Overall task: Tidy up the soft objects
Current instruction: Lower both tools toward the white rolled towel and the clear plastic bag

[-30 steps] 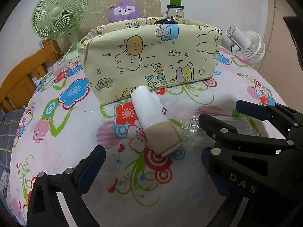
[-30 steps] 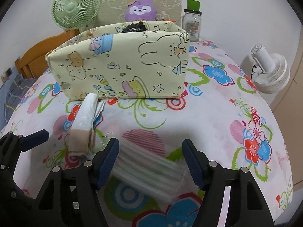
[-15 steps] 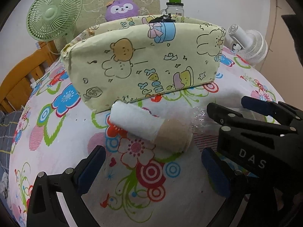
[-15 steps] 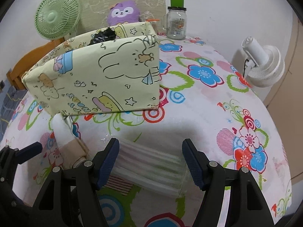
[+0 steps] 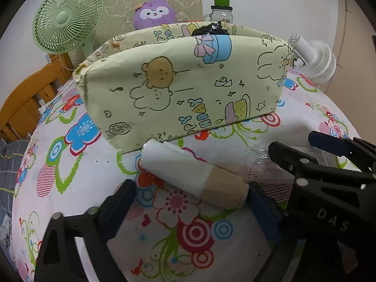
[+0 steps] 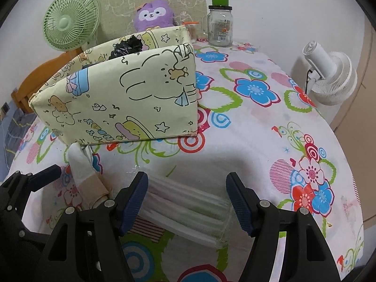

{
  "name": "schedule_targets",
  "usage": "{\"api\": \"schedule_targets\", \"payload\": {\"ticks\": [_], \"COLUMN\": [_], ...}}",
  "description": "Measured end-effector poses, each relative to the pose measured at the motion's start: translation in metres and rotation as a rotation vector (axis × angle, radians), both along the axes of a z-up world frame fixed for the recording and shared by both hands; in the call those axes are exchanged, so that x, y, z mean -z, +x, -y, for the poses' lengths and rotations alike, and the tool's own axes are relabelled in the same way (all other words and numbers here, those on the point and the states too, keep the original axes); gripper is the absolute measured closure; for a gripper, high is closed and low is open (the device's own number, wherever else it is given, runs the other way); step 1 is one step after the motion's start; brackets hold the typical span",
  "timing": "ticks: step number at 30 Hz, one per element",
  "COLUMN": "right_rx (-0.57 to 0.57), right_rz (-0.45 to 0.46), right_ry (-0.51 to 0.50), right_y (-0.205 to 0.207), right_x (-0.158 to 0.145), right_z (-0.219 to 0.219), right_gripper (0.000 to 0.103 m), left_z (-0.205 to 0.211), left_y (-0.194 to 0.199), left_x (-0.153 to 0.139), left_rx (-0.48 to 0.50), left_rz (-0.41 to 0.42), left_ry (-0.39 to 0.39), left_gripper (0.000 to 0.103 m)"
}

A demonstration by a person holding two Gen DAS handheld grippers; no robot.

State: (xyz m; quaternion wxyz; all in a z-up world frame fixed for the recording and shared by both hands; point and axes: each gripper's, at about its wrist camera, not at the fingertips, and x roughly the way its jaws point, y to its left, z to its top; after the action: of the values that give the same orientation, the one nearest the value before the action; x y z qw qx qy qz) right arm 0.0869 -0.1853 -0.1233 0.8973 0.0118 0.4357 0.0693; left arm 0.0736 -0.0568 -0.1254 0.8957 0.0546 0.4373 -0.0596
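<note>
A roll of white bags with a tan paper band [image 5: 197, 176] lies crosswise on the flowered tablecloth, just in front of a pale yellow cartoon-print fabric box [image 5: 176, 89]. My left gripper [image 5: 191, 205] straddles the roll and its jaws are closing; the right pad is at the tan end and the left pad stands apart. My right gripper [image 6: 186, 201] is shut on a clear plastic pack of white sheets [image 6: 188, 206] that rests on the cloth. The roll [image 6: 82, 169] and the left gripper [image 6: 77, 188] show at lower left in the right wrist view. A black bag [image 6: 127, 45] sticks out of the box [image 6: 117, 103].
Behind the box stand a green fan [image 5: 68, 21], a purple plush toy [image 5: 154, 14] and a glass jar with a green lid [image 6: 219, 23]. A white fan [image 6: 329, 75] sits past the table's right edge. A wooden chair [image 5: 23, 103] is at left.
The roll has swung from end-on to crosswise between the left jaws, which have narrowed around it. The right gripper has shifted right of the box, with the clear pack still in it.
</note>
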Motion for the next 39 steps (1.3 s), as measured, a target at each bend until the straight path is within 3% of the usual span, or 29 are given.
{"api": "schedule_targets", "payload": {"ticks": [6, 10, 12, 18, 26, 39], "right_rx": [-0.009, -0.035, -0.041, -0.063, -0.094, -0.122], "right_rz": [-0.001, -0.003, -0.005, -0.009, 0.001, -0.024], "right_ry": [-0.005, -0.006, -0.008, 0.000, -0.002, -0.016], "right_y": [-0.003, -0.008, -0.010, -0.018, -0.033, -0.034], "right_x": [-0.001, -0.002, -0.002, -0.005, -0.008, 0.003], "right_z": [-0.006, -0.011, -0.014, -0.015, -0.013, -0.016], "right_gripper": [0.031, 0.030, 0.029, 0.021, 0.015, 0.015], "left_z": [-0.010, -0.010, -0.009, -0.007, -0.008, -0.006], "left_y": [-0.003, -0.005, -0.008, -0.018, -0.032, -0.049], "left_x": [-0.001, -0.002, -0.002, -0.004, -0.005, -0.005], "left_rx": [0.017, 0.025, 0.030, 0.047, 0.042, 0.047], "left_rz": [-0.004, 0.000, 0.004, 0.011, 0.017, 0.010], "left_ry": [-0.049, -0.054, -0.054, -0.052, -0.027, -0.013], "left_gripper": [0.033, 0.040, 0.048, 0.059, 0.061, 0.062]}}
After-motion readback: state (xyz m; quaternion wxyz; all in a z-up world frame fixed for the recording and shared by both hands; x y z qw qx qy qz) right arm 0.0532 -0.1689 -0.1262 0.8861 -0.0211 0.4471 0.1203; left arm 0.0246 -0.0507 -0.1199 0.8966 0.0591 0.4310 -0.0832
